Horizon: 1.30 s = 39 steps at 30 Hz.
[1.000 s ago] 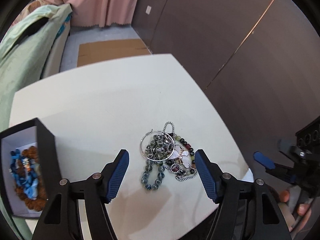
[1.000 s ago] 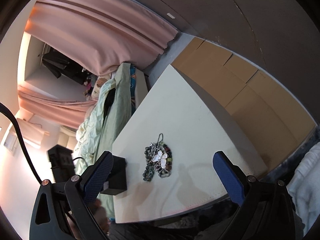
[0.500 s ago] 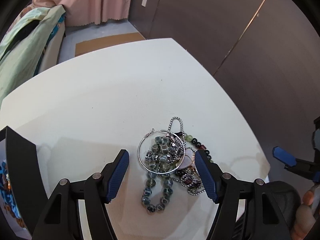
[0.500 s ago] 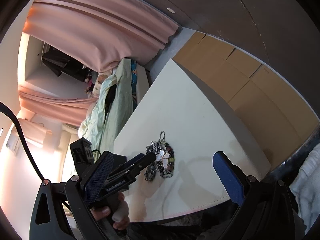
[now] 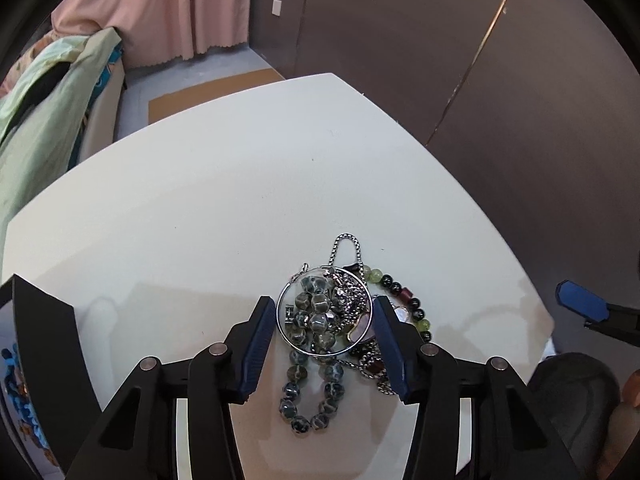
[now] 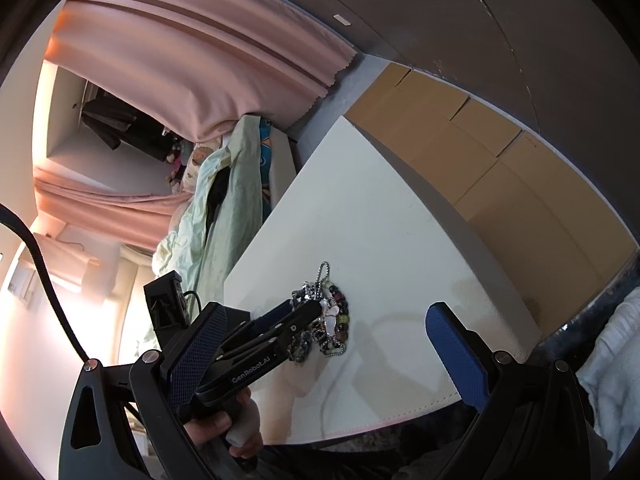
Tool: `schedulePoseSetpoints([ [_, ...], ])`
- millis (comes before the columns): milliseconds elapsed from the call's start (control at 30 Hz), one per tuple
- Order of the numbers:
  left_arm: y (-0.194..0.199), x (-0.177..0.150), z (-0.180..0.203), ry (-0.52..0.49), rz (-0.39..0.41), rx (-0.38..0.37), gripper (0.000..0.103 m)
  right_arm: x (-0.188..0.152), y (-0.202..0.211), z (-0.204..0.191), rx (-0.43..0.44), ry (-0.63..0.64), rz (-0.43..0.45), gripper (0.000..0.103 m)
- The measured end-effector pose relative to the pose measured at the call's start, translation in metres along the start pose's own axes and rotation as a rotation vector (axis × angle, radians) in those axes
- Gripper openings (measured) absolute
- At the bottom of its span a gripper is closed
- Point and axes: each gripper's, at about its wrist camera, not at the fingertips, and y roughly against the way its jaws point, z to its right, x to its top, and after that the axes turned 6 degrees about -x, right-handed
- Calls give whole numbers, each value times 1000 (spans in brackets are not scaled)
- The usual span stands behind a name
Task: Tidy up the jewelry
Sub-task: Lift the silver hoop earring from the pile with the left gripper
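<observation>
- The left tool [image 5: 324, 344] is reaching low over the white counter [image 5: 240, 200], its blue pads spread on either side of a thin silver hoop [image 5: 324, 312].
- The right tool [image 6: 332, 356] is hanging back off the counter's near edge, spread wide and holding nothing.
- The tangled heap of beaded bracelets and silver chains [image 5: 340, 320] is lying near that edge, its long axis running away from it; dark mottled-green beads, chain links and a pale butterfly charm are showing.

Home bedrm: pink curtains [image 5: 168, 12], bed w/ green bedding [image 5: 36, 112].
</observation>
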Motion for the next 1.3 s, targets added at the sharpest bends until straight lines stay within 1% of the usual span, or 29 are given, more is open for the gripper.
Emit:
schedulePoseSetpoints([
  [133, 13, 2, 0, -1, 32, -11, 52, 0, -1, -1, -15, 7, -1, 102],
  [300, 35, 7, -2, -4, 77, -17, 52, 2, -9, -3, -57, 25, -20, 100],
  [367, 45, 9, -6, 6, 94, -20, 52, 2, -13, -6, -69, 37, -33, 92],
  [400, 49, 10, -7, 10, 102, -21, 52, 2, -17, -8, -78, 41, -48, 86],
  [433, 53, 9, -9, 14, 110, -21, 52, 1, -20, -9, -86, 44, -61, 83],
  [567, 68, 9, -18, 36, 134, -25, 52, 1, -32, -18, -117, 75, -99, 77],
  [633, 74, 6, -21, 46, 145, -25, 52, 1, -38, -22, -129, 89, -120, 70],
  [767, 86, 4, -29, 63, 164, -21, 52, -1, -51, -34, -153, 123, -161, 62],
  [833, 93, 3, -34, 73, 175, -17, 52, -4, -58, -42, -146, 145, -186, 50],
  [933, 102, 0, -41, 90, 190, -12, 52, -7, -73, -52, -156, 177, -231, 40],
  [1033, 111, -3, -48, 104, 206, -7, 52, -9, -84, -61, -182, 207, -244, 32],
  [1167, 124, -8, -57, 120, 224, 6, 52, -9, -92, -69, -220, 229, -237, 27],
  [1267, 134, -10, -65, 133, 240, 11, 52, -11, -98, -73, -275, 257, -243, 24],
  [1300, 136, -11, -67, 135, 245, 13, 52, -13, -99, -74, -297, 267, -243, 21],
])
